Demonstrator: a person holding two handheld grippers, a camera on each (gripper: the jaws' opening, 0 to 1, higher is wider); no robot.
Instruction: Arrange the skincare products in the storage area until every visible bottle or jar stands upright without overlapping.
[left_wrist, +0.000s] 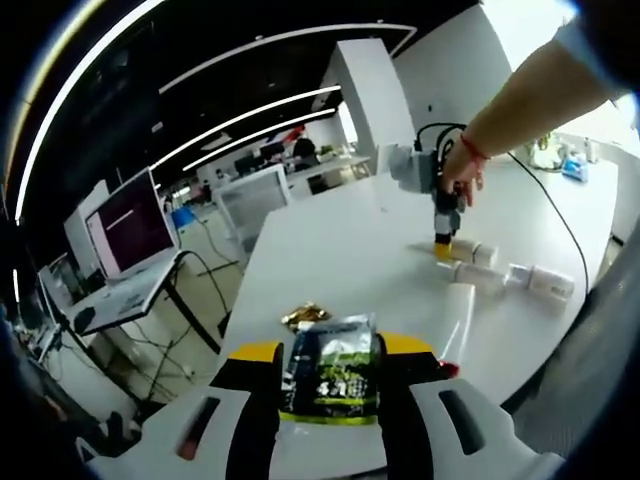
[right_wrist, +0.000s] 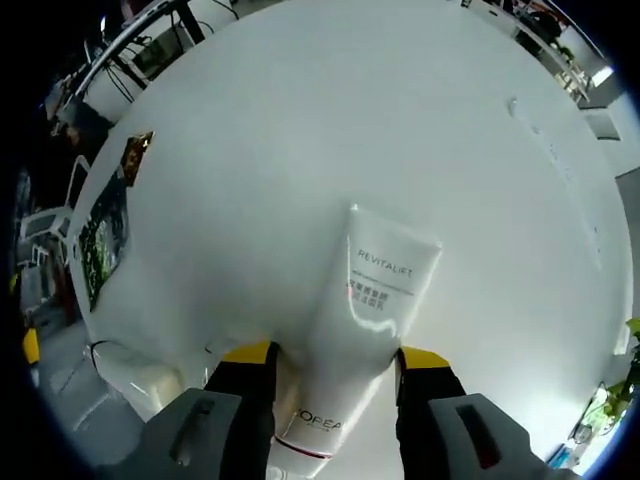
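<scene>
In the right gripper view a white Revitalift tube lies flat on the white table, crimped end away from me. My right gripper has its jaws tight against the tube's sides near the cap. From the left gripper view, a hand holds that right gripper nose-down among white jars and boxes; another white tube lies nearer. My left gripper is shut on a dark green packet at the table's near edge.
A gold wrapper lies just beyond the packet. The packet and wrapper also show at the table's edge, with white containers beside my right jaws. Desks with monitors stand left; a cable crosses the table.
</scene>
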